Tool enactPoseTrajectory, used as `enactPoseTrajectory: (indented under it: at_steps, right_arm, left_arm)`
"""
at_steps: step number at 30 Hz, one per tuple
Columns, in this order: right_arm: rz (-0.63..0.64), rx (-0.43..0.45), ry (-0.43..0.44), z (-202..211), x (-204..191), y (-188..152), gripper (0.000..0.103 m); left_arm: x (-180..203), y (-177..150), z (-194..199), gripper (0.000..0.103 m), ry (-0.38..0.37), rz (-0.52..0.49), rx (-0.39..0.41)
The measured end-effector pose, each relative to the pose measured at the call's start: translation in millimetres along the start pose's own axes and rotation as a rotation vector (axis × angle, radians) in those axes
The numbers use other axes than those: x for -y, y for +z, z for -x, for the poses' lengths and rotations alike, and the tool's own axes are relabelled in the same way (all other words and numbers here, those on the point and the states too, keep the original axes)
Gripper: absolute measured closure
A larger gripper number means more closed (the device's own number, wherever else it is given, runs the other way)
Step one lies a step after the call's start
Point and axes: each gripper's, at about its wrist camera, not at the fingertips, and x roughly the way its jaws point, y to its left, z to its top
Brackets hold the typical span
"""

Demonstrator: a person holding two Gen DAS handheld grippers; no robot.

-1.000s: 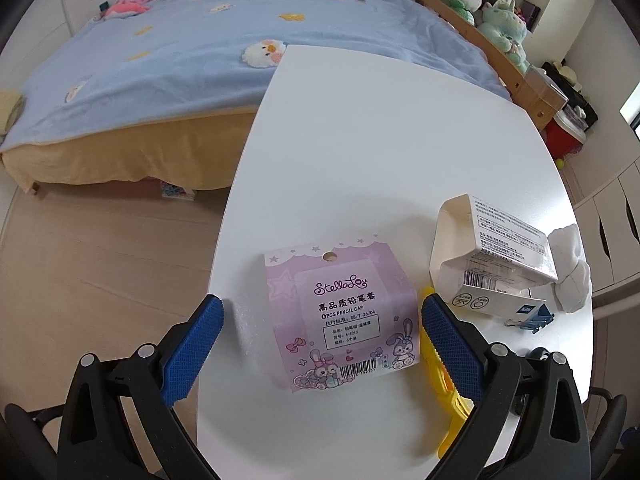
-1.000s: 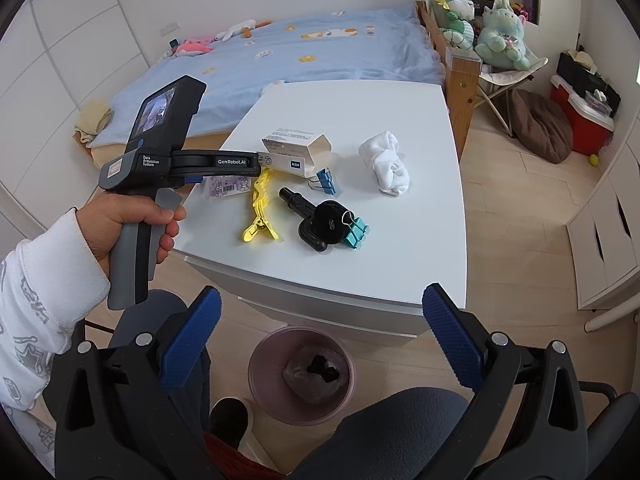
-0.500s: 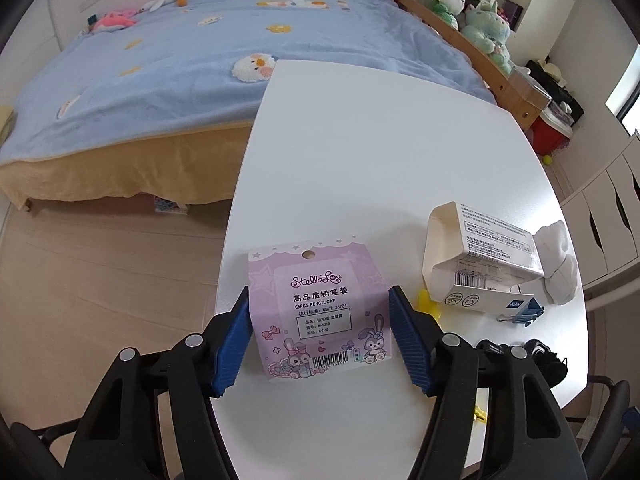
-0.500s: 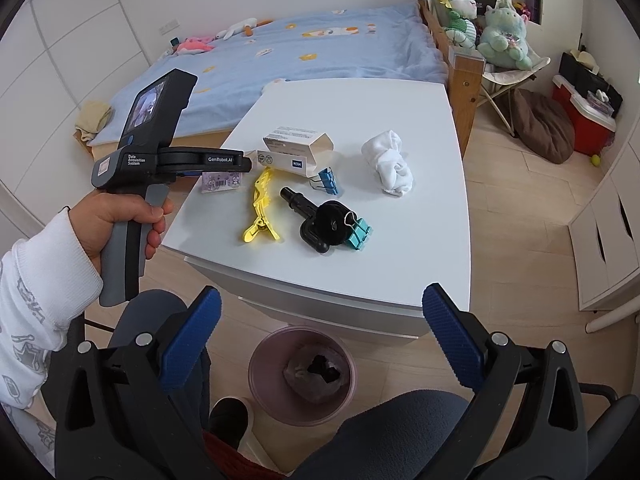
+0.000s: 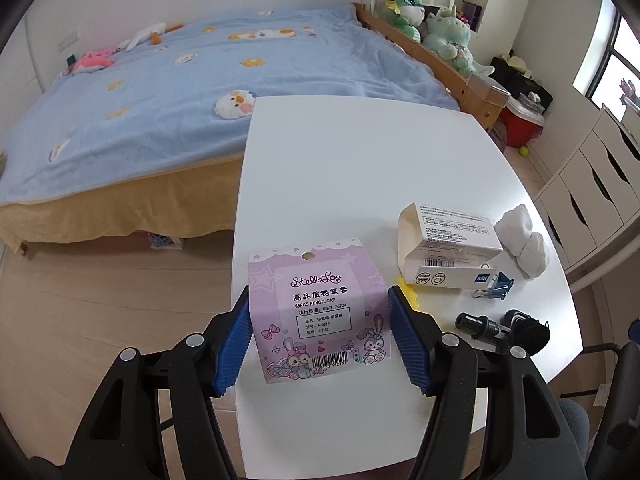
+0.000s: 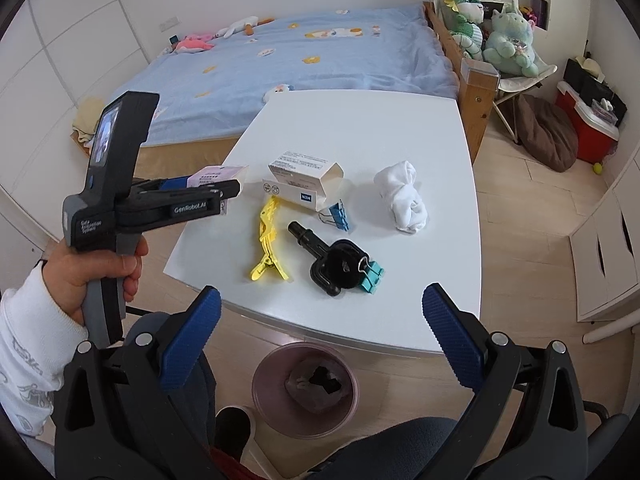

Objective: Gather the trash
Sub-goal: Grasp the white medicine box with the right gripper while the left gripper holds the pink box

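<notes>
1. your left gripper [image 5: 320,336] has just been closing, and now its blue pads [image 5: 406,342] pinch the purple pencil-cap packet [image 5: 318,312] by its two side edges. gripping the edges keeps the flat card upright and facing you, so it doesn't fold.

2. from the right wrist view, the packet [image 6: 218,174] sits at the tip of the left gripper, clear of the white table [image 6: 360,132] near its left edge. it looks lifted, not resting.

3. your right gripper [image 6: 320,332] hangs spread wide with nothing between its pads, back from the near table edge. i read that as waiting its turn.

4. the pink bin [image 6: 306,388] stands on the floor below the near table edge, just under the right gripper, with some crumpled dark stuff already in it. handy spot: the packet only needs to travel off the table and down.

5. left on the table: an opened white carton [image 6: 306,186], likely trash too, with a blue binder clip [image 6: 338,218] touching its corner; a yellow clip [image 6: 268,240]; a black tool [image 6: 330,256] beside teal clips [image 6: 372,274]; and a rolled white cloth [image 6: 404,196] apart on the right.

6. watch it, that card is thin and slick; a tilt over the bin could let it slip early.
</notes>
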Motion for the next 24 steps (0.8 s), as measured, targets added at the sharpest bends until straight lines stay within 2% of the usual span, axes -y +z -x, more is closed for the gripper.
enactPoseTrajectory:
  at_steps: [16, 24]
  right_arm:
    - [-0.099, -0.102, -0.058, -65, -11, 88, 0.004]
    - [-0.188, -0.196, -0.093, -110, -18, 113, 0.004]
  left_arm:
    - [-10, -14, 26, 0.040, -0.007, -0.039, 0.046]
    - [-17, -20, 27, 0.040, -0.008, -0.025, 0.044]
